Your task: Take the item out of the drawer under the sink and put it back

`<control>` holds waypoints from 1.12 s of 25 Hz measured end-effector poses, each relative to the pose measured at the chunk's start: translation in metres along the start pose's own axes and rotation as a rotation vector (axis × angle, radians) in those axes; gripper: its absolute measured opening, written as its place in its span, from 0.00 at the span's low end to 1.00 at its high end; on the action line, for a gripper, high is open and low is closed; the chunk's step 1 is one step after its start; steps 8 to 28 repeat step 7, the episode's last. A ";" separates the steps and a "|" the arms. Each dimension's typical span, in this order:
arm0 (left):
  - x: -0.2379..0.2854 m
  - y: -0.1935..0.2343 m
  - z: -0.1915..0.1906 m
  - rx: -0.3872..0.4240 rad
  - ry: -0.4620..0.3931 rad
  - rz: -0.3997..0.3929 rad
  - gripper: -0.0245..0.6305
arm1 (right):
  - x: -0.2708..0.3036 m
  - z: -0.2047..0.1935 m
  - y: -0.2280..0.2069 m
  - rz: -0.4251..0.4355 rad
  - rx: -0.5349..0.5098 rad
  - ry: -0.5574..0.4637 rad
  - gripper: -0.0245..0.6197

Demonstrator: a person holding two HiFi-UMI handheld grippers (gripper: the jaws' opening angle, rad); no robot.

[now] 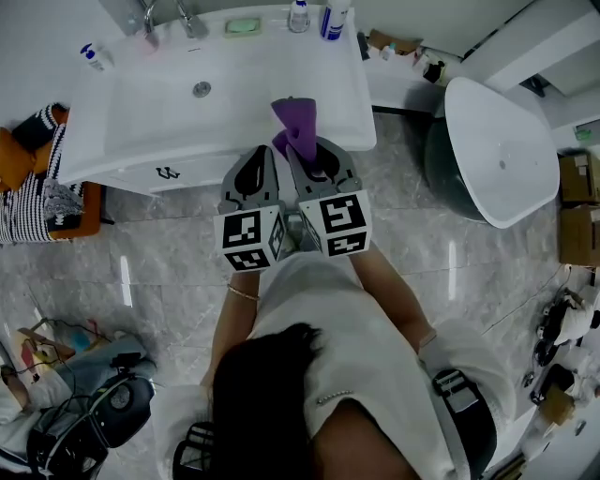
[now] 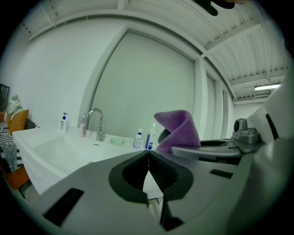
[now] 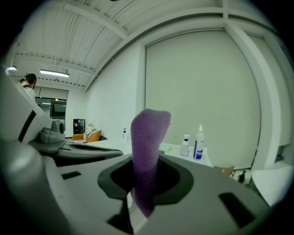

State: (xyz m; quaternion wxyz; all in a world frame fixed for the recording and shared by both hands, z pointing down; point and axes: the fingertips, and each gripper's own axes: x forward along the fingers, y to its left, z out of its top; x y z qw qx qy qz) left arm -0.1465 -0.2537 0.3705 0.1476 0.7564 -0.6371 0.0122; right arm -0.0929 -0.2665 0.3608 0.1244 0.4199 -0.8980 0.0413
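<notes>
Grey marble floor tiles surround a white washbasin [image 1: 141, 112], seen from the head view. A faucet [image 1: 192, 19], a green soap bar [image 1: 242, 26] and two pump bottles [image 1: 333, 19] stand along its back edge. At the front edge of the basin, the right gripper [image 1: 307, 145] is clamped on a purple cloth [image 1: 298, 127], which stands up above the rim. The left gripper [image 1: 265, 155] is just beside it on the left, and their marker cubes are side by side. The vanity front [image 1: 167, 172] with its dark handle lies below the basin, left of the grippers.

From the left gripper view, the jaws meet at their tips with nothing between them. The cloth rises on the right, folded over the other gripper's jaws, and the faucet and bottles stand beyond it.

From the right gripper view, the cloth fills the gap between the jaws, pinched upright. Its rounded top leans slightly right and its lower end hangs below the pads.
</notes>
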 end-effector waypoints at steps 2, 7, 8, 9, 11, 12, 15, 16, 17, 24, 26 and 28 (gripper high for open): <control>0.000 0.002 0.000 -0.001 -0.003 0.003 0.04 | 0.001 -0.001 0.000 -0.002 -0.003 0.003 0.18; 0.000 0.008 -0.001 -0.002 -0.006 0.008 0.04 | 0.005 -0.005 0.003 -0.006 -0.008 0.011 0.18; 0.000 0.008 -0.001 -0.002 -0.006 0.008 0.04 | 0.005 -0.005 0.003 -0.006 -0.008 0.011 0.18; 0.000 0.008 -0.001 -0.002 -0.006 0.008 0.04 | 0.005 -0.005 0.003 -0.006 -0.008 0.011 0.18; 0.000 0.008 -0.001 -0.002 -0.006 0.008 0.04 | 0.005 -0.005 0.003 -0.006 -0.008 0.011 0.18; 0.000 0.008 -0.001 -0.002 -0.006 0.008 0.04 | 0.005 -0.005 0.003 -0.006 -0.008 0.011 0.18; 0.000 0.008 -0.001 -0.002 -0.006 0.008 0.04 | 0.005 -0.005 0.003 -0.006 -0.008 0.011 0.18; 0.000 0.008 -0.001 -0.002 -0.006 0.008 0.04 | 0.005 -0.005 0.003 -0.006 -0.008 0.011 0.18; 0.000 0.008 -0.001 -0.002 -0.006 0.008 0.04 | 0.005 -0.005 0.003 -0.006 -0.008 0.011 0.18; 0.000 0.008 -0.001 -0.002 -0.006 0.008 0.04 | 0.005 -0.005 0.003 -0.006 -0.008 0.011 0.18; 0.000 0.008 -0.001 -0.002 -0.006 0.008 0.04 | 0.005 -0.005 0.003 -0.006 -0.008 0.011 0.18; 0.000 0.008 -0.001 -0.002 -0.006 0.008 0.04 | 0.005 -0.005 0.003 -0.006 -0.008 0.011 0.18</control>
